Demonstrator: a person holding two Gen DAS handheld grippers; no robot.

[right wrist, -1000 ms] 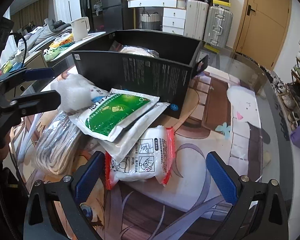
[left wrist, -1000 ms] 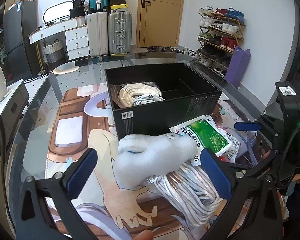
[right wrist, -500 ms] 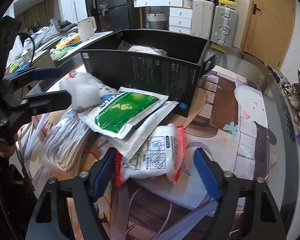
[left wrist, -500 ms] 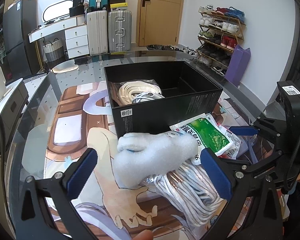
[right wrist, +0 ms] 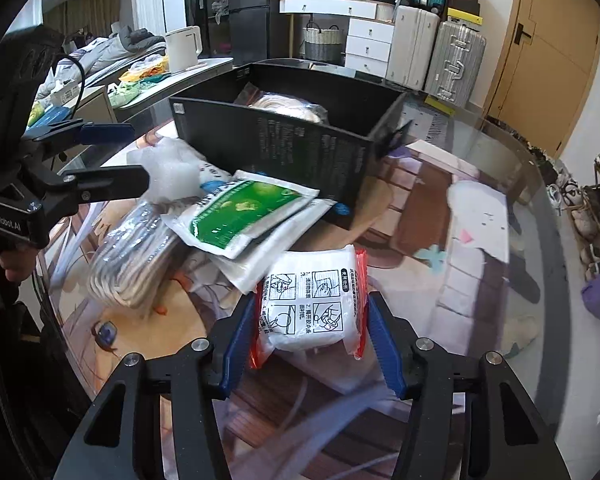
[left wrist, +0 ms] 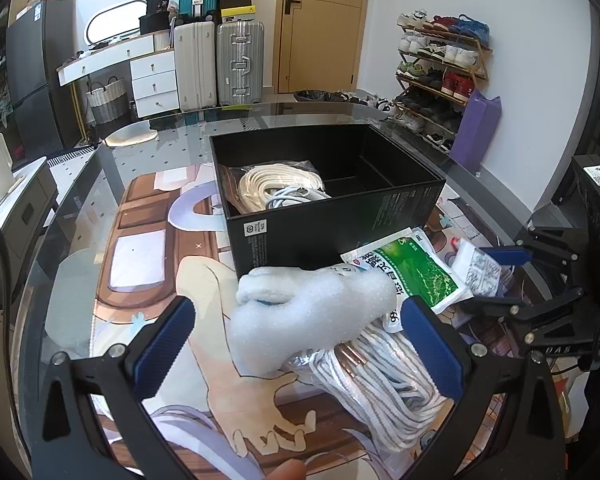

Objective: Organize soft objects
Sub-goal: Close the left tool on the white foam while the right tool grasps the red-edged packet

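Observation:
A black box (left wrist: 332, 216) stands on the table and holds a bagged coil of white rope (left wrist: 278, 186). In front of it lie a white foam piece (left wrist: 308, 312), a green-and-white pouch (left wrist: 412, 268), a bundle of white cord (left wrist: 384, 376) and a white packet with red edges (right wrist: 312, 304). My left gripper (left wrist: 296, 344) is open, its pads on either side of the foam piece. My right gripper (right wrist: 308, 340) has closed in on the red-edged packet, its blue pads against both sides. The box also shows in the right wrist view (right wrist: 284, 136).
The glass table (right wrist: 540, 208) has a printed mat under it and a curved far edge. Suitcases (left wrist: 220, 64), a white dresser (left wrist: 140, 72) and a shoe rack (left wrist: 440, 64) stand beyond. A counter with a white kettle (right wrist: 184, 46) is at the left.
My right gripper has moved forward to the red-edged packet and its jaws have narrowed from wide open to touching the packet's sides. My left gripper has stayed open around the foam.

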